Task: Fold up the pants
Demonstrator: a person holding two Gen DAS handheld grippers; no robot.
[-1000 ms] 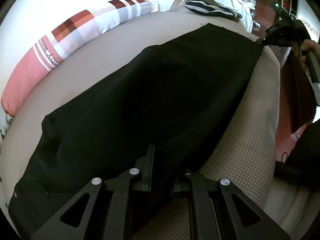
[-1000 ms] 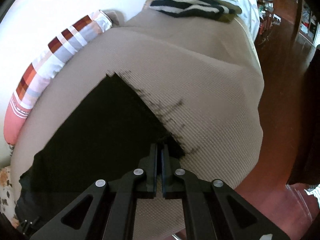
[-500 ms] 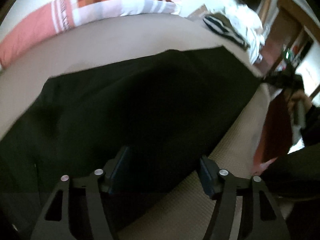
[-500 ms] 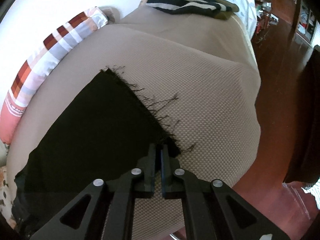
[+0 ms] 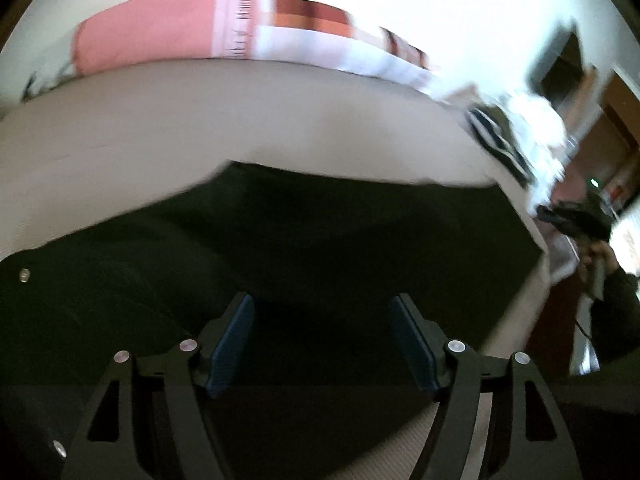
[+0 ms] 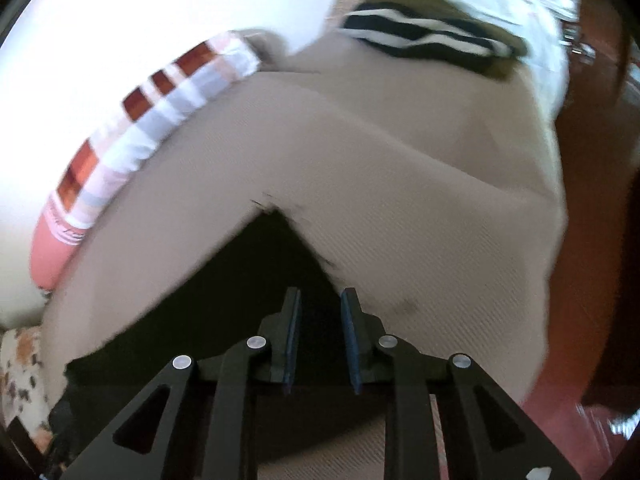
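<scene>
The black pants lie flat along the beige bed cover. My left gripper is wide open over the pants' near edge, with nothing between its blue pads. In the right wrist view the frayed leg hem of the pants points away from me on the bed cover. My right gripper is open a little over the hem corner and holds nothing. The right gripper also shows in the left wrist view, at the far end of the pants.
A red, white and pink checked pillow lies along the wall. A striped black and white garment and white clothes sit at the bed's far end. The bed edge drops to a red-brown floor on the right.
Both grippers have let go of the pants. The left opened first and swung toward the waist end; the right has just opened off the hem corner. The pants lie flat.
</scene>
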